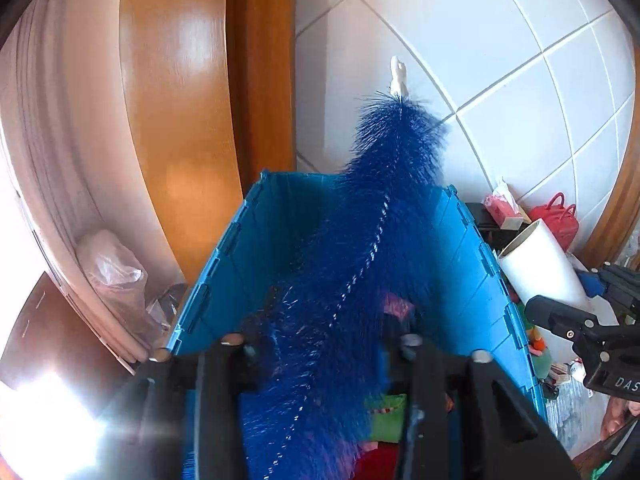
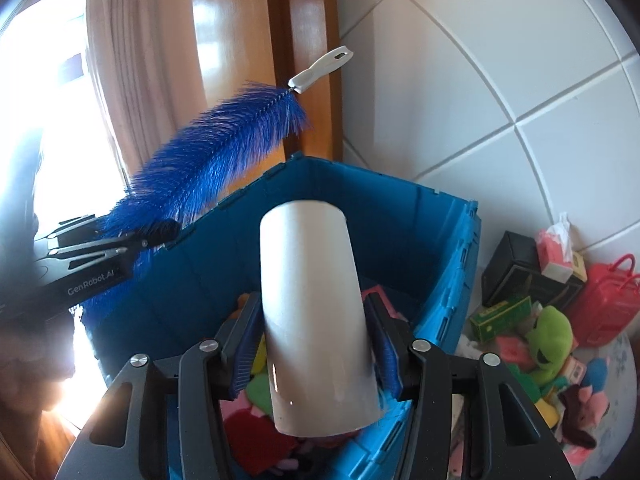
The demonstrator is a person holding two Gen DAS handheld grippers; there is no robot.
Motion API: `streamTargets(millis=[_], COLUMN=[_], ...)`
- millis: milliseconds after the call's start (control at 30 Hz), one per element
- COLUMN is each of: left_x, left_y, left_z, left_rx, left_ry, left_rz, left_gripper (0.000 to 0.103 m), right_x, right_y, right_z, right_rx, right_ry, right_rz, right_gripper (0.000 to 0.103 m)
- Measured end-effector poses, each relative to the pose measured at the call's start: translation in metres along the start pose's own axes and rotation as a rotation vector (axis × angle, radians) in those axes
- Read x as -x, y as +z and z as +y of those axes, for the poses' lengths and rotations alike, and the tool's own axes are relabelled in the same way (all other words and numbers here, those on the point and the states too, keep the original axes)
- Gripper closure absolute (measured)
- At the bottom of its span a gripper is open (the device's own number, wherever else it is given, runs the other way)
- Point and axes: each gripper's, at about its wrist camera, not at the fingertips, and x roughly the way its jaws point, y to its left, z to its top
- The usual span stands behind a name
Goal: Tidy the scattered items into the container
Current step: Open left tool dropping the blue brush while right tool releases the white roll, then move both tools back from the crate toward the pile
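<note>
Blue crate (image 2: 400,248), ribbed plastic, stands open against the tiled wall. Left hand-held gripper (image 1: 320,400) has jaws apart around the bristly blue brush (image 1: 360,240) above it. Right hand-held gripper (image 2: 316,356) has jaws apart beside the smooth white roll (image 2: 312,300) over the rim.

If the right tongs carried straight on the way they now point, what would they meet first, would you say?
Probably the inside of the blue crate: the right tongs aim down into it with the white roll between their fingers. Soft items lie below, though depth is unclear.
</note>
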Motion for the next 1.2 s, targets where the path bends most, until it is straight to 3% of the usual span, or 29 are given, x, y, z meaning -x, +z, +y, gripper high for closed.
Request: streamTargets(millis=[33, 133, 467, 633, 833, 867, 967, 1200], left_x=[-0.001, -0.004, -0.012, -0.003, 0.016, 0.02, 0.031, 0.053], left_y=[0.0, -0.004, -0.028, -0.039, -0.048, -0.049, -0.053, -0.07], left_z=[0.002, 0.004, -0.016, -0.044, -0.088, -0.096, -0.12, -0.187], left_rx=[0.01, 0.025, 0.035, 0.017, 0.03, 0.026, 0.018, -0.038], left_ry=[-0.01, 0.016, 0.102, 0.094, 0.027, 0.025, 0.021, 0.013], left_rz=[-0.001, -0.011, 0.065, 0.081, 0.083, 0.08, 0.07, 0.088], left_gripper=[0.022, 0.022, 0.022, 0.022, 0.022, 0.022, 0.002, 0.0], right_x=[-0.003, -0.003, 0.017, 0.043, 0.087, 0.094, 0.115, 0.153], right_y=[0.001, -0.004, -0.028, -0.043, -0.066, -0.071, -0.084, -0.118], right_z=[-0.001, -0.005, -0.024, -0.035, -0.057, -0.061, -0.073, -0.104], right_rx=[-0.003, -0.009, -0.065, -0.085, -0.124, -0.13, -0.148, -0.203], right_ry=[-0.005, -0.017, -0.059, -0.064, -0.087, -0.091, -0.103, -0.127], right_rz=[0.005, 0.0, 0.018, 0.017, 0.001, -0.001, -0.004, -0.005], right_gripper=[0.0, 0.0, 0.0, 0.0, 0.0, 0.0, 0.0, 0.0])
